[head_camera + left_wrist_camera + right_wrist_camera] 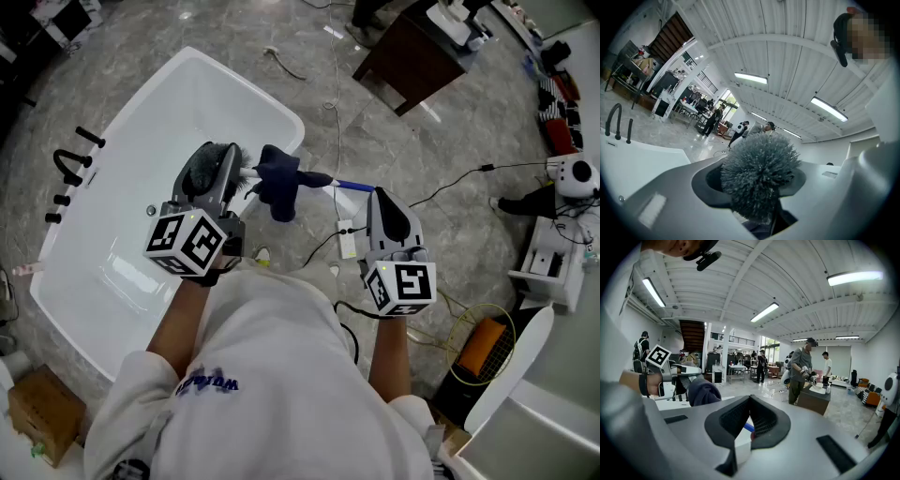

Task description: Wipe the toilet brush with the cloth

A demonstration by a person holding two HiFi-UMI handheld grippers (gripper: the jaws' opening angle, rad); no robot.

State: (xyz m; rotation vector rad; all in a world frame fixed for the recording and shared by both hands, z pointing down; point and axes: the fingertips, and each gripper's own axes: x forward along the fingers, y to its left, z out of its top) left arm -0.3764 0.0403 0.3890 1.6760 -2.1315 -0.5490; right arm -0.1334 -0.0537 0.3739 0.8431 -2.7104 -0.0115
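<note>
Over the white bathtub point(141, 122), the toilet brush point(208, 164) lies roughly level between the 2 grippers, its handle running from the person's left to their right. Its grey bristle head point(759, 180) sits in the notch of the left gripper point(217, 156), whose jaws are drawn in against the bristles. A dark fold shows low in the gap beneath them, though whether that fold is pinched too cannot be told. The navy cloth point(278, 178) is draped over the handle just beside the left gripper and hangs down on the near side. Past the cloth, the handle's blue and white end point(748, 427) is clamped in the right gripper point(377, 197), whose jaws are pressed together on it and which tips a little downward.

Each gripper carries 1 cube with square markers, and the person's white sleeves reach to both. Black taps point(75, 159) stand on the tub's left rim. Beyond the tub the floor point(394, 131) is grey marble with cables trailing across it, and a dark cabinet point(412, 52) stands further off. A cardboard box point(42, 408) sits at the lower left. In the right gripper view, several people point(801, 369) stand well apart in the hall behind.
</note>
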